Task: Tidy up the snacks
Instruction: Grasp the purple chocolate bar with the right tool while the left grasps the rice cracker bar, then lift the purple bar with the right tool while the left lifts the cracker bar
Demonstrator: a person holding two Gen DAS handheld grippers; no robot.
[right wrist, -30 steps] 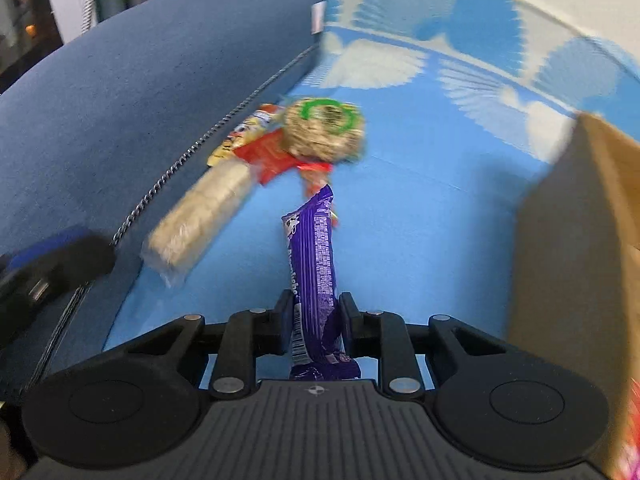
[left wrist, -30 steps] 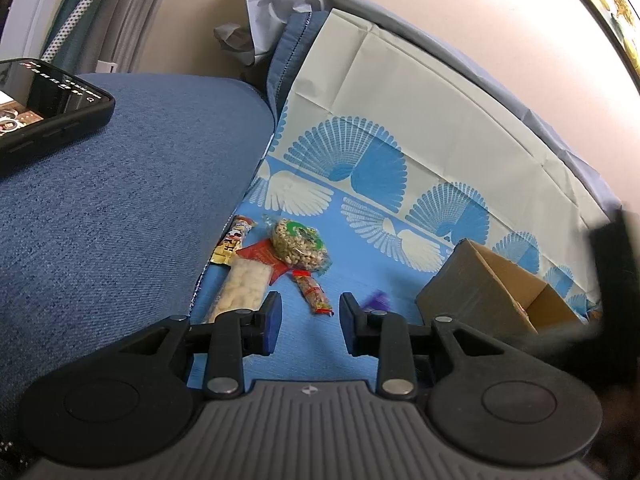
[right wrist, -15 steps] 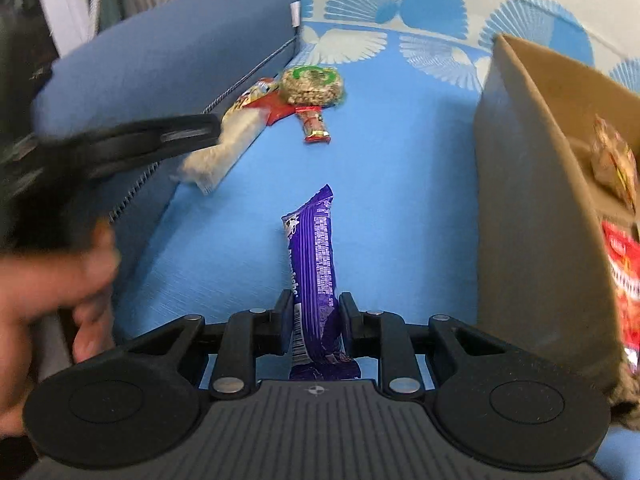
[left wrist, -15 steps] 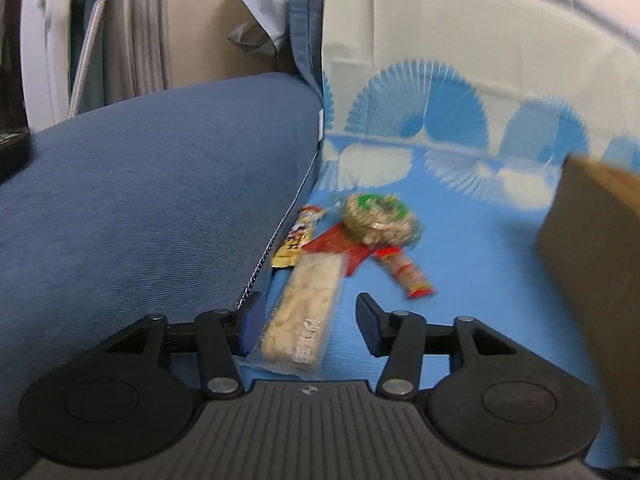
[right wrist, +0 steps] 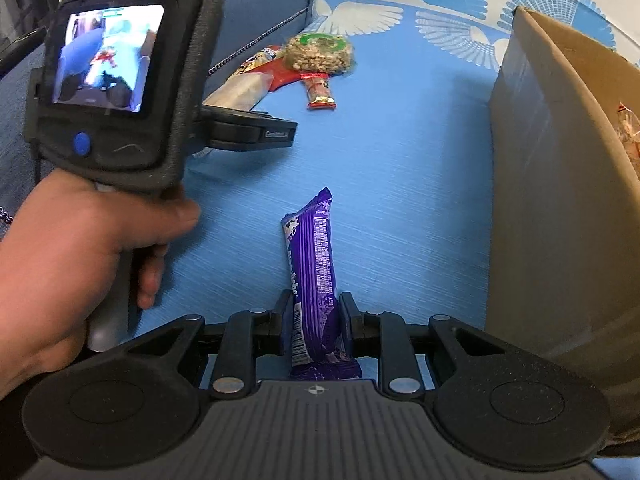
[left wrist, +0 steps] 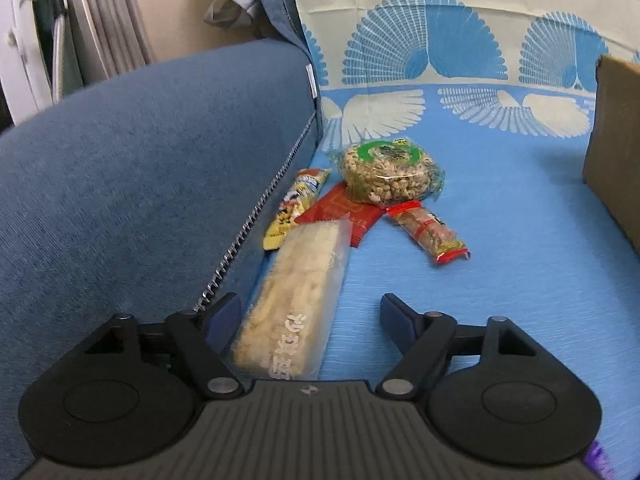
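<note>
My left gripper [left wrist: 310,314] is open, its jaws either side of a pale rice-cracker bar [left wrist: 298,300] lying on the blue cloth [left wrist: 500,280]. Beyond it lie a yellow stick packet [left wrist: 296,208], a red packet [left wrist: 344,216], a round puffed-grain cake [left wrist: 386,172] and a small red nut bar [left wrist: 432,236]. My right gripper [right wrist: 314,314] is shut on a purple chocolate bar [right wrist: 314,276], held above the cloth to the left of the cardboard box [right wrist: 560,184]. The left gripper's handle and screen [right wrist: 116,96] show in the right wrist view.
A blue sofa arm [left wrist: 140,184] rises at the left with a zip along its edge. The cardboard box [left wrist: 616,136] stands at the right and holds some wrapped snacks [right wrist: 628,136]. A fan-patterned cloth [left wrist: 440,40] covers the backrest.
My left gripper has moved down and forward over the rice-cracker bar and opened wider. My right gripper has pulled back and up with the purple bar, beside the box.
</note>
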